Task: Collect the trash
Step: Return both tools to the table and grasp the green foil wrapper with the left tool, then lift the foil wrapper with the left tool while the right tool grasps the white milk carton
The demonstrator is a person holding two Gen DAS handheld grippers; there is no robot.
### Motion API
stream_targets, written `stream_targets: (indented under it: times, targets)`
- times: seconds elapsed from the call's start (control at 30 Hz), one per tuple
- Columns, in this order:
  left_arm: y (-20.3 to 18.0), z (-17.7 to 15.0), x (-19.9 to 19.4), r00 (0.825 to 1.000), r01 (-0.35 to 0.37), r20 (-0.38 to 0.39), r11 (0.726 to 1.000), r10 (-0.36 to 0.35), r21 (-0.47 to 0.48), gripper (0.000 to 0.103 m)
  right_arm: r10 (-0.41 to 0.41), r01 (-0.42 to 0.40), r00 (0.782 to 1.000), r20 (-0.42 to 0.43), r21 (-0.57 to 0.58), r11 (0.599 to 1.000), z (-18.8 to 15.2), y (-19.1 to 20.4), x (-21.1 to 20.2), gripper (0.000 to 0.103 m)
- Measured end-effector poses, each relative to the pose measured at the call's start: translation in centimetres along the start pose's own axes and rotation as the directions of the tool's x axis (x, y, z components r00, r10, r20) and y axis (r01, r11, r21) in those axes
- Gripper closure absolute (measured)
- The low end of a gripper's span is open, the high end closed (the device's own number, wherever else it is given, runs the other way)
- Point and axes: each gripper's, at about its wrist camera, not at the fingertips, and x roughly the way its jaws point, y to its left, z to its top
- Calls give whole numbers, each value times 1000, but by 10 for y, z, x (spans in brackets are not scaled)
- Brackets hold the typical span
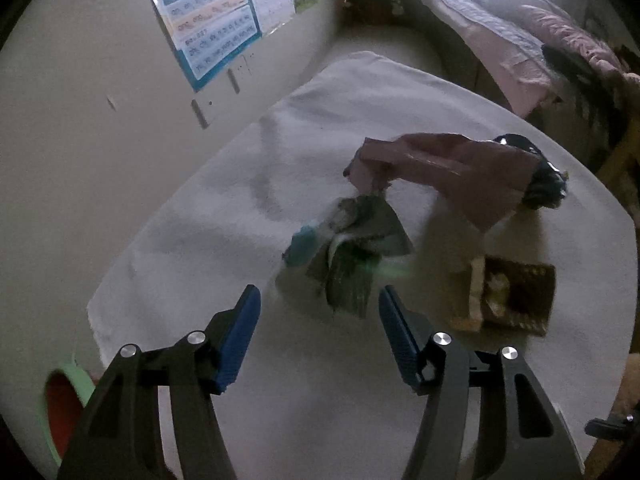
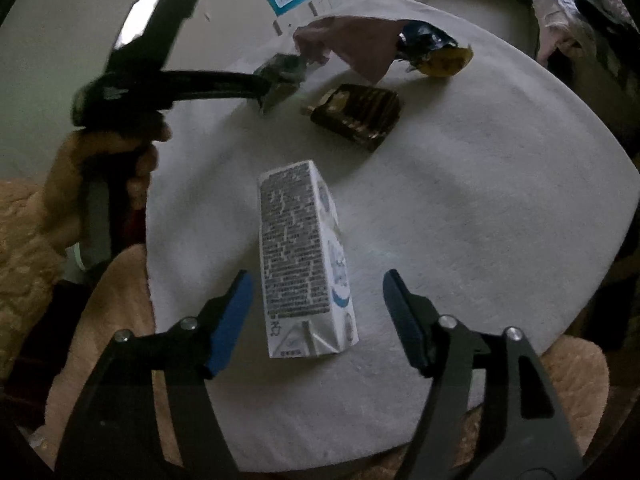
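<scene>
- The left tool (image 1: 319, 304) hung with its jaws apart and nothing between them, just short of a crumpled green wrapper (image 1: 352, 248) on the white-clothed counter (image 1: 200, 240).
- The right tool (image 2: 318, 292) stood wide around a white drink carton (image 2: 298, 256) lying on its side, pads not touching it.
- A brown snack packet (image 2: 356, 114) and a pink bag (image 2: 352, 46) lay farther back.

White carton (image 2: 306, 264) lying flat, near edge; brown wrapper (image 2: 356, 114), green wrapper (image 1: 352, 252), pink bag (image 1: 448, 172) further back
</scene>
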Motion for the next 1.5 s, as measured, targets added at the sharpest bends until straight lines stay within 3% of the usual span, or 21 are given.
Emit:
stream_targets:
  times: [0.3,0.47,0.7,0.77,0.87,1.2,1.5]
  targets:
    - [-11,23,21,997,77,-26,997,-76,20,45,45,-46,999,19,65,997,-1,-22,-5,35]
    - [-19,24,36,996,52,-69,998,-50,31,45,52,-54,998,23,77,996,-3,-23,-6,35]
    - [-9,15,27,999,36,-38,999,-38,-31,81,51,-53,998,27,83,995,-3,-26,-5,35]
    - [-4,9,20,999,42,-25,997,-43,-57,87,47,-49,999,26,80,996,-3,-24,-4,35]
    - [4,-3,1,999,52,8,994,-52,-99,88,38,-39,999,21,74,996,-3,-23,-3,35]
    - [23,-53,-118,980,52,196,982,-15,-184,88,-25,25,1000,4,14,1000,-1,-7,2,31]
    - [40,-87,-163,976,21,215,970,33,-243,87,-106,106,994,5,-54,993,5,14,-1,31]
